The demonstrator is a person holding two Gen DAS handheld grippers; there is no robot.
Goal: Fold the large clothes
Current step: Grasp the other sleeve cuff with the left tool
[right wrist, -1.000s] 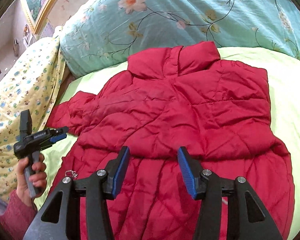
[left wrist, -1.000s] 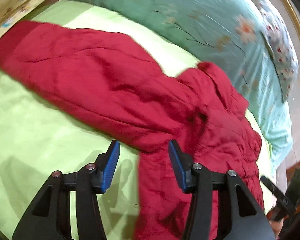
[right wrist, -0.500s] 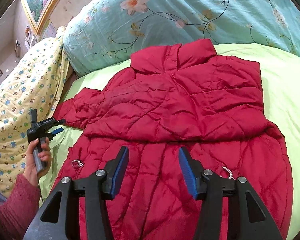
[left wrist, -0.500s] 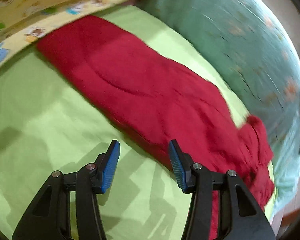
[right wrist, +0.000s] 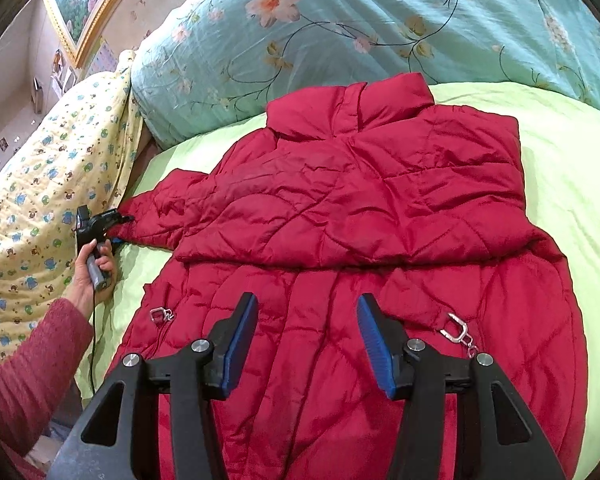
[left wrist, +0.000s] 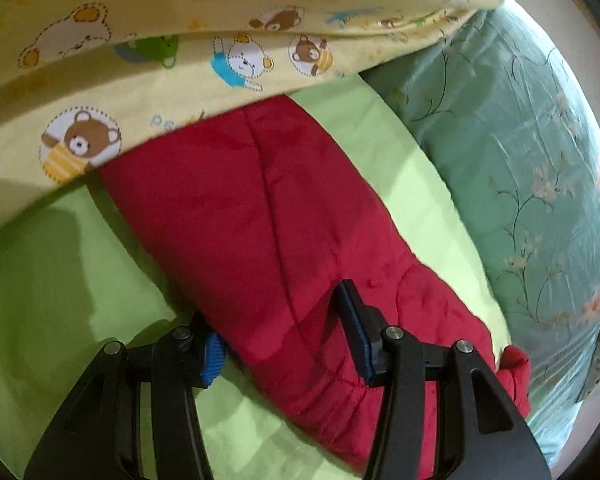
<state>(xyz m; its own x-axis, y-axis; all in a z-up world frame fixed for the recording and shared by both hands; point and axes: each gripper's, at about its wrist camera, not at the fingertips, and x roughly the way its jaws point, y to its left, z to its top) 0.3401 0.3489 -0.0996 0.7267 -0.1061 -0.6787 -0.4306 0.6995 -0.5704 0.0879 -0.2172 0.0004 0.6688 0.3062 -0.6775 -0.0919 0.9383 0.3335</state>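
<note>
Red jacket (right wrist: 352, 208) spread flat on green sheet (right wrist: 572, 168), collar toward floral pillow (right wrist: 380, 24). Left gripper (left wrist: 284, 344) — fingers apart, straddling sleeve (left wrist: 260, 220) beside yellow bear-print blanket (left wrist: 180, 52). Right gripper (right wrist: 306, 344) — fingers apart, above lower jacket, gripping nothing.

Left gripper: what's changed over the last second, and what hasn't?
The left gripper travelled out to the jacket's outstretched sleeve and now straddles it, jaws open, not closed. The right gripper stays open above the red jacket, whose other sleeve remains folded across.

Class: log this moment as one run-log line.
left hand-held gripper: open, straddling jacket sleeve | right hand-held gripper: open, above jacket
</note>
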